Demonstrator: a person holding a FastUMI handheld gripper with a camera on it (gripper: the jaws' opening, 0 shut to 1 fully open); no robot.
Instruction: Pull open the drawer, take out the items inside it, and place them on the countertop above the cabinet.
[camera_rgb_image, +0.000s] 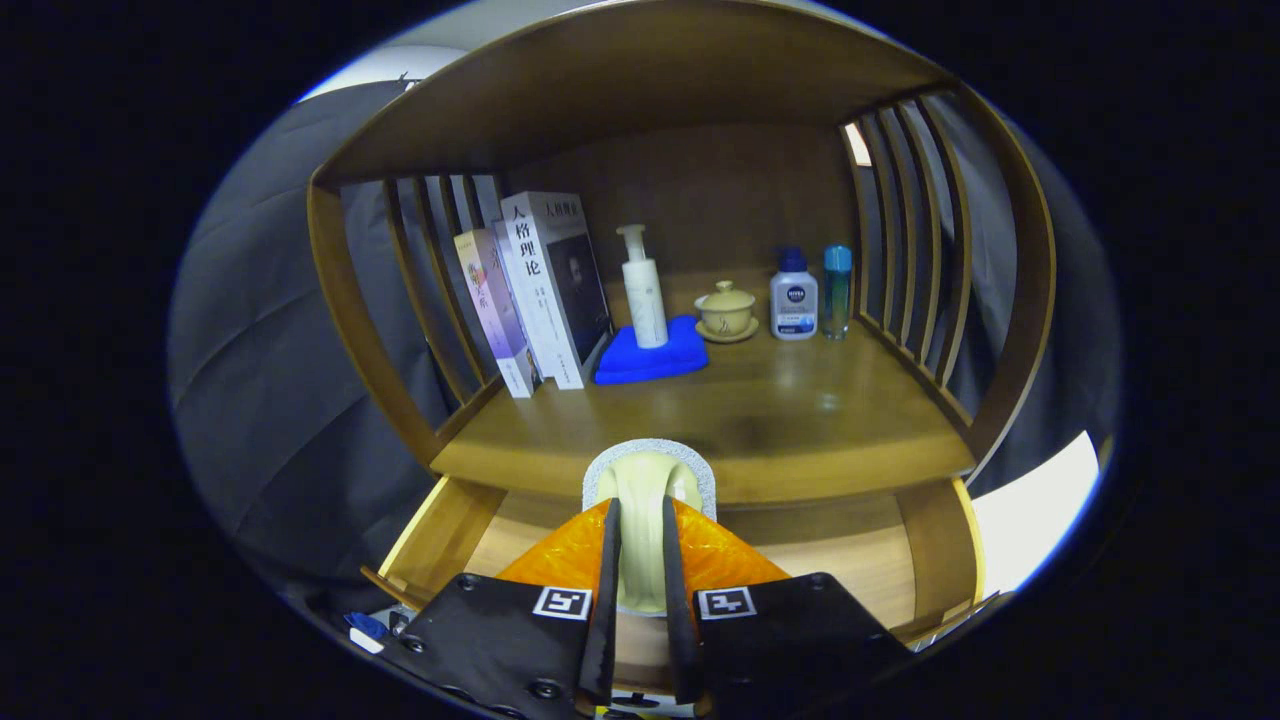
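My gripper (641, 515) is shut on a cream-coloured brush-like item (648, 478) with a grey sponge rim, held upright between both fingers. It is raised over the open wooden drawer (440, 525), whose pale inner floor (850, 560) lies below and behind the fingers. The item's top reaches the front edge of the wooden countertop (700, 425) just ahead. On the countertop stand a white pump bottle (643, 290) on a blue cloth (650, 355), a lidded tea bowl (726, 312), a white bottle with a blue cap (794, 297) and a slim blue bottle (837, 290).
Several books (540, 290) lean at the countertop's left against the slatted side rail (430, 290). A slatted rail (910, 250) closes the right side and a wooden shelf (640, 80) roofs the space. The front half of the countertop is bare wood.
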